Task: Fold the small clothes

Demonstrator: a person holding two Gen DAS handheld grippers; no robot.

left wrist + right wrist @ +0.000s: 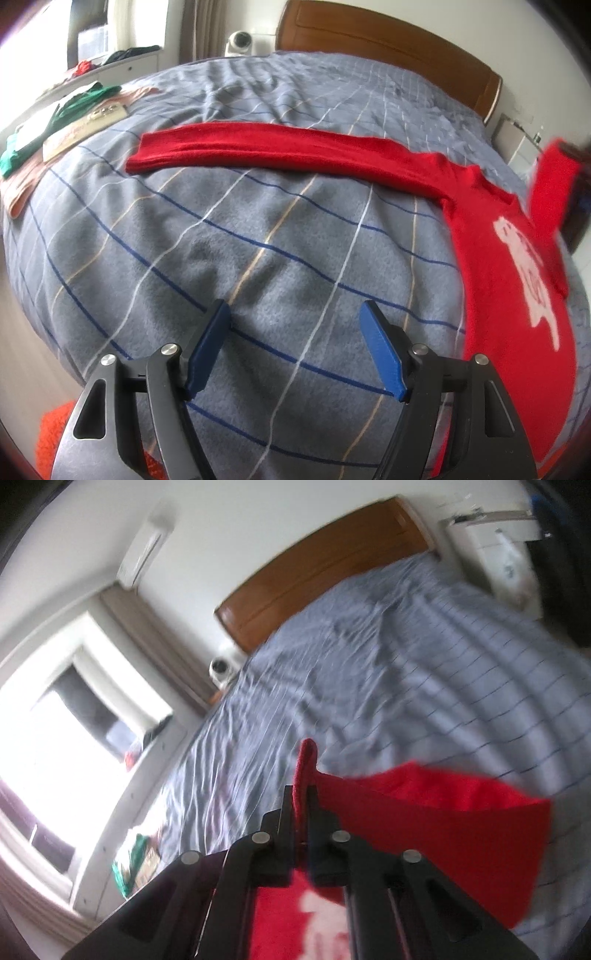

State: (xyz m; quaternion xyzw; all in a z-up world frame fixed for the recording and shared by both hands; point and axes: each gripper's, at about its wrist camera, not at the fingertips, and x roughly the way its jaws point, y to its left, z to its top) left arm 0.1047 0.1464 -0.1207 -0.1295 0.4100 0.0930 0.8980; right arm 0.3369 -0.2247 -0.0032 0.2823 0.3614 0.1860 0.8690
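- Grey checked bed (258, 240) carries everything, a firm flat base for folding.
- Red sweater (517, 258) lies on the bed's right side, one sleeve (277, 147) stretched flat leftward.
- Right claw (304, 794) is clamped on the other sleeve, lifted off the bed, probably to fold it inward.
- Left claw (295, 343) hovers spread wide and empty over bare bed beside the sweater.
- Folded clothes (55, 125) sit at the bed's far-left edge, well clear.

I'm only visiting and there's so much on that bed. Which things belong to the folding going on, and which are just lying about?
Part of the job:
- red sweater, one sleeve stretched flat
- right hand-held gripper, shut on the other sleeve
- left hand-held gripper, open over the blanket

Just lying about:
- grey checked blanket
- green and pink clothes at the bed's edge
- white camera
- wooden headboard
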